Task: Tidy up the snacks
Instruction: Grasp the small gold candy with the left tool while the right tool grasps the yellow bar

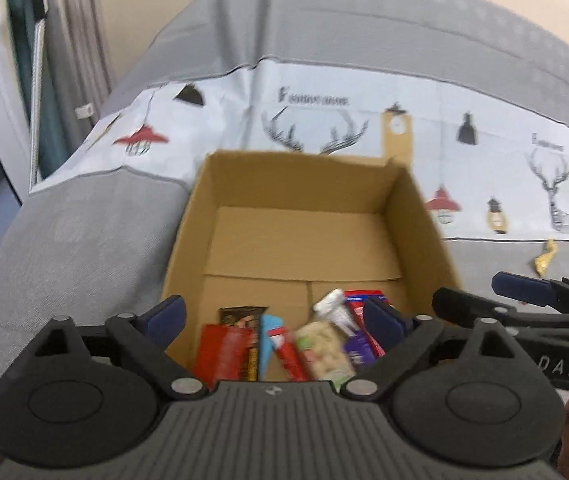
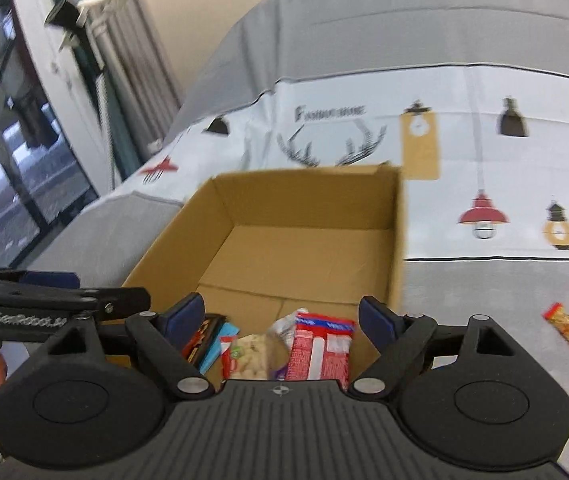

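1. The open brown cardboard box (image 1: 304, 240) sits on a grey upholstered sofa (image 1: 64, 240), its far wall against the white printed cloth with antlers and lamps (image 1: 324, 92).
2. A cluster of wrapped snacks already lies along the near wall of the box: a red foil packet (image 1: 224, 354), a dark brown bar (image 1: 242, 318), a light blue wrapper (image 1: 270, 330), a clear bag of pale puffed pieces (image 1: 324, 350), a purple packet (image 1: 358, 354) and a red-and-white flat pack (image 2: 320, 350). That much of the sorting looks done.
3. The far half of the box floor is bare cardboard, so there is plenty of room left inside.
4. At least one snack is not yet in: a small orange-and-red wrapped bar (image 2: 566, 332) lies on the grey cushion to the right of the box, well apart from it. From the left wrist view a yellow crumpled wrapper (image 1: 544, 258) also lies out there; whether it is the same item I cannot tell.
5. The left gripper (image 1: 276, 316) hangs over the near edge of the box, jaws spread wide, nothing between them but the view of the snacks below.
6. The right gripper (image 2: 284, 316) hangs beside it, jaws likewise spread and empty.
7. The two grippers are close together; the right one has open cushion on its outer side to swing toward the stray bar, with the box's right wall the edge to clear.
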Tool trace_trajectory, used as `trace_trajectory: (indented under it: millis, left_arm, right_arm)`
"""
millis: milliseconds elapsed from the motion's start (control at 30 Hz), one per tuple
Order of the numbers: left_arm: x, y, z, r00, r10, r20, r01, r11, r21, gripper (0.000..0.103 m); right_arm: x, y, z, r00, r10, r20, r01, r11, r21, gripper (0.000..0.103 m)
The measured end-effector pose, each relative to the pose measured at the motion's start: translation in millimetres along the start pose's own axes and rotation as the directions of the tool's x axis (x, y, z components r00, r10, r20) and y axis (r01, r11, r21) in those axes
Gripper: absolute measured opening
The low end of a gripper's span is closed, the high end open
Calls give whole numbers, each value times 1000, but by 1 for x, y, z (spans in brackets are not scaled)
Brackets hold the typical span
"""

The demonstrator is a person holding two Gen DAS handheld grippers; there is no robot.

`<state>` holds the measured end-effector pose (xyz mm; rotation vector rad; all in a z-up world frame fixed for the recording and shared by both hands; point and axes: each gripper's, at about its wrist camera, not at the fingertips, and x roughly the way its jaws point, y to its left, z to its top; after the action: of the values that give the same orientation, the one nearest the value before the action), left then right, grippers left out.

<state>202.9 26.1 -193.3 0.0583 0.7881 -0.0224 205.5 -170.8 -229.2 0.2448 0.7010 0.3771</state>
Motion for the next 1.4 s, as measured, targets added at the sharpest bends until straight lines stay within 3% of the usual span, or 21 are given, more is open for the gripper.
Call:
trace_trajectory:
  millis: [367,567,700,767,867,1000,1133,1200,1333,1367,1400]
  left_arm:
    - [-18,-102,-6,993,-110,42,104,986,133,98]
    - [9,-152,-8,984,-176,-14,176,975,137,98]
    - [32,-185,-8,969,-241,-50,246,959,141,98]
    - [49,-203,-10,966,-246,-77,255,956,149,91]
    - [84,-231,-12,947,-284,-148,303,945,125,77]
    - [139,-263,-19,929,-295,-224,315,947,61,72]
    - [188,-290,-17,888,-365,-280,361,930,-66,73]
    - [206,-308,-13,885,-375,-276,371,926,-67,75]
    - [242,-341,-7,892,-340,-300,347,937,-28,74]
    - [250,-346,-8,886,-343,-313,353,935,-25,62]
    - [257,-351,-9,881,-348,-319,363,932,-13,59]
  right_arm:
    - [-87,-68,-16,989,-71,129,58,993,104,86]
    - [-110,-116,-32,978,-146,150,121,979,161,86]
    - [-115,-159,-41,969,-194,153,158,962,221,86]
    - [-114,-182,-47,964,-212,158,169,954,248,86]
    - [-104,-217,-53,961,-235,147,189,944,272,86]
    - [-91,-264,-56,953,-272,131,218,921,324,85]
    - [-73,-302,-54,954,-272,125,218,916,336,83]
    - [-57,-325,-51,958,-270,97,221,910,351,79]
    - [-25,-367,-45,961,-274,48,222,861,458,75]
    - [-17,-373,-43,959,-280,39,231,856,463,75]
    - [-8,-378,-40,958,-286,25,242,852,464,75]
